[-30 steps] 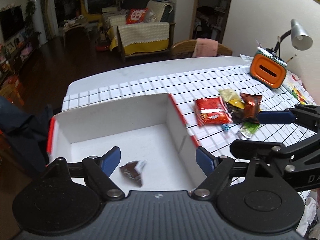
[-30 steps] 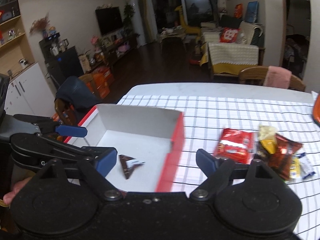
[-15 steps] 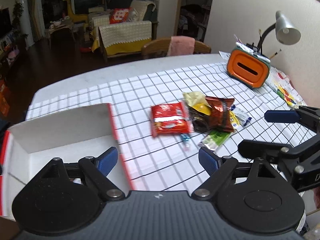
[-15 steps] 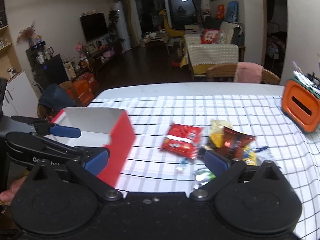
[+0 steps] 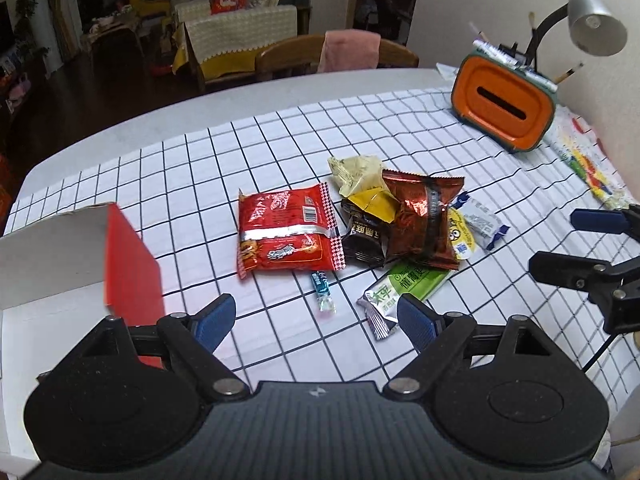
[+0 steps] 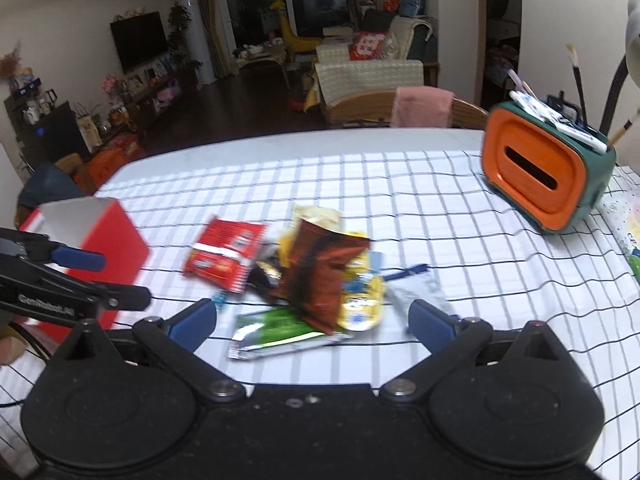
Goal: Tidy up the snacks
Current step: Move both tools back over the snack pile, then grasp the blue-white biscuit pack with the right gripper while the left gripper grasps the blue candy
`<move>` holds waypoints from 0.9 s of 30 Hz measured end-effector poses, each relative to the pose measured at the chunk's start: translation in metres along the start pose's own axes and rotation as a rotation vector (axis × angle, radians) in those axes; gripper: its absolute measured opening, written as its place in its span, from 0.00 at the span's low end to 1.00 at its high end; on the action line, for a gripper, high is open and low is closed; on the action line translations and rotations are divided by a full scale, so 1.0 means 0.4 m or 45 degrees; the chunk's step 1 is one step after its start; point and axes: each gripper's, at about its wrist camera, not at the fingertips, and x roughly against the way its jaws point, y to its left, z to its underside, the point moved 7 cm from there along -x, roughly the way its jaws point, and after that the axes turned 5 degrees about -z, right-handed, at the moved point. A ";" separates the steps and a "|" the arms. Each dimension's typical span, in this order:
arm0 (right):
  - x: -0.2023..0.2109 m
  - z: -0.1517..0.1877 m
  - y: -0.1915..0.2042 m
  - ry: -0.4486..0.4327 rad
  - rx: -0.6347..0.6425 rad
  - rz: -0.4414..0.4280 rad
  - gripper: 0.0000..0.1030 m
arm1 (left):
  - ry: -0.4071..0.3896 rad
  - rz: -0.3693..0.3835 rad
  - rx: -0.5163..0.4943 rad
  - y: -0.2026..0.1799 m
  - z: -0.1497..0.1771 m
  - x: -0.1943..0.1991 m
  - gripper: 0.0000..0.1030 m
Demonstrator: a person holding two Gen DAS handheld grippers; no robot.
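Snacks lie piled together; your left gripper and right gripper have empty, wide jaws, so you might grab two at once.

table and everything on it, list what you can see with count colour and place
red foil snack packet: 1, red, left of the pile
dark red-brown foil bag: 1, on top of the pile
pale yellow wrapper: 1, far side of the pile
black snack packet: 1, under the brown bag's left edge
green and silver sachet: 1, near side of the pile
small blue candy: 1, before the red packet
red and white cardboard box: 1, left
orange and green tissue holder: 1, far right
grey desk lamp: 1, far right
checked tablecloth: 1, white with black lines
left gripper: open, empty
right gripper: open, empty
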 end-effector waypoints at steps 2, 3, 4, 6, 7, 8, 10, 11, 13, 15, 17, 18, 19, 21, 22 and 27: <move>-0.018 0.005 -0.039 0.017 0.001 0.009 0.99 | 0.015 -0.011 -0.001 -0.012 -0.005 -0.025 0.86; -0.029 0.009 -0.059 0.027 -0.001 0.014 0.99 | 0.024 -0.015 0.001 -0.017 -0.008 -0.036 0.86; -0.041 0.009 -0.077 0.037 -0.004 0.020 0.98 | 0.033 -0.017 0.005 -0.022 -0.011 -0.049 0.86; -0.065 0.013 -0.113 0.056 -0.004 0.032 0.98 | 0.049 -0.015 0.013 -0.030 -0.015 -0.074 0.86; -0.076 0.015 -0.127 0.064 0.000 0.038 0.97 | 0.058 -0.019 0.017 -0.033 -0.016 -0.087 0.86; -0.089 0.014 -0.145 0.072 0.005 0.041 0.97 | 0.069 -0.028 0.017 -0.037 -0.018 -0.102 0.86; -0.114 0.016 -0.173 0.088 0.018 0.043 0.96 | 0.092 -0.042 0.019 -0.042 -0.021 -0.131 0.86; -0.127 0.018 -0.185 0.100 0.027 0.042 0.95 | 0.104 -0.047 0.021 -0.043 -0.021 -0.146 0.86; -0.157 0.021 -0.205 0.123 0.058 0.051 0.92 | 0.125 -0.053 0.029 -0.045 -0.022 -0.172 0.86; -0.183 0.027 -0.227 0.147 0.078 0.064 0.89 | 0.150 -0.061 0.046 -0.043 -0.022 -0.199 0.86; -0.207 0.029 -0.247 0.167 0.080 0.068 0.87 | 0.174 -0.068 0.067 -0.038 -0.020 -0.222 0.86; -0.218 0.030 -0.256 0.177 0.085 0.069 0.85 | 0.187 -0.073 0.076 -0.036 -0.019 -0.234 0.86; -0.228 0.031 -0.263 0.185 0.093 0.072 0.84 | 0.199 -0.077 0.083 -0.034 -0.018 -0.245 0.86; -0.249 0.033 -0.272 0.200 0.106 0.067 0.83 | 0.219 -0.079 0.087 -0.032 -0.014 -0.263 0.85; -0.258 0.033 -0.276 0.208 0.113 0.067 0.81 | 0.225 -0.086 0.089 -0.031 -0.012 -0.271 0.85; -0.297 0.036 -0.284 0.233 0.145 0.064 0.71 | 0.244 -0.085 0.107 -0.027 -0.009 -0.297 0.78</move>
